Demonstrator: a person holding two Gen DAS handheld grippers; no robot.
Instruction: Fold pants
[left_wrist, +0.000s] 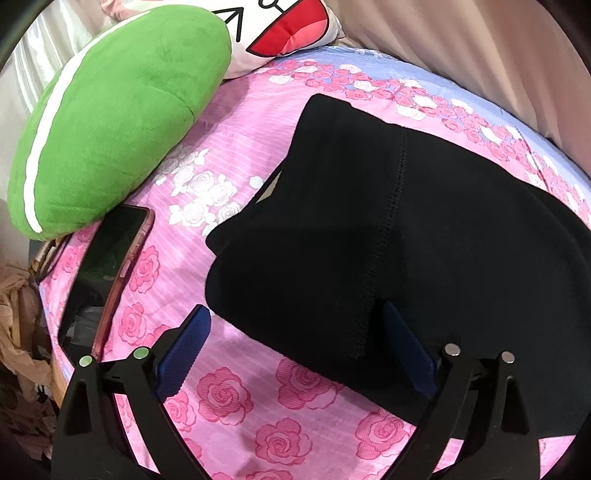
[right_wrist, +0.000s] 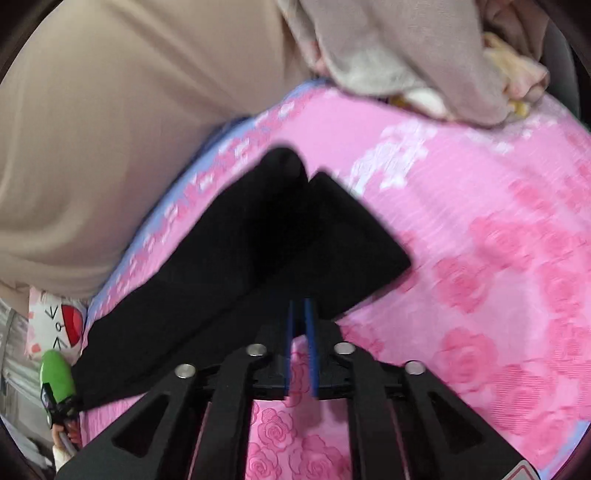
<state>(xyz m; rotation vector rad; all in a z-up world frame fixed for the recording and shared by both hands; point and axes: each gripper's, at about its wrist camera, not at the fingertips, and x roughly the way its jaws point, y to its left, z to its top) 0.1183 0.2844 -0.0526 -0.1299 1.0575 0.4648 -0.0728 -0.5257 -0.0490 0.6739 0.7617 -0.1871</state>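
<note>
The black pants (left_wrist: 388, 240) lie folded on a pink rose-print bed sheet (left_wrist: 240, 122), a stitched seam running down their middle. My left gripper (left_wrist: 295, 308) is open wide just above their near edge. Its right pad (left_wrist: 402, 343) is over the black cloth and its left pad (left_wrist: 184, 350) over the sheet. In the right wrist view the pants (right_wrist: 258, 240) stretch from lower left to a folded end at the centre. My right gripper (right_wrist: 301, 301) hovers at their near edge. A narrow gap remains between its blue pads, and nothing is pinched there.
A phone in a red case (left_wrist: 107, 273) lies on the sheet left of the pants, beside a green cushion (left_wrist: 118, 122) and a white cushion with a red mouth (left_wrist: 291, 29). Beige fabric (right_wrist: 129, 129) borders the bed's far side. Loose clothes (right_wrist: 424, 55) are piled at one end.
</note>
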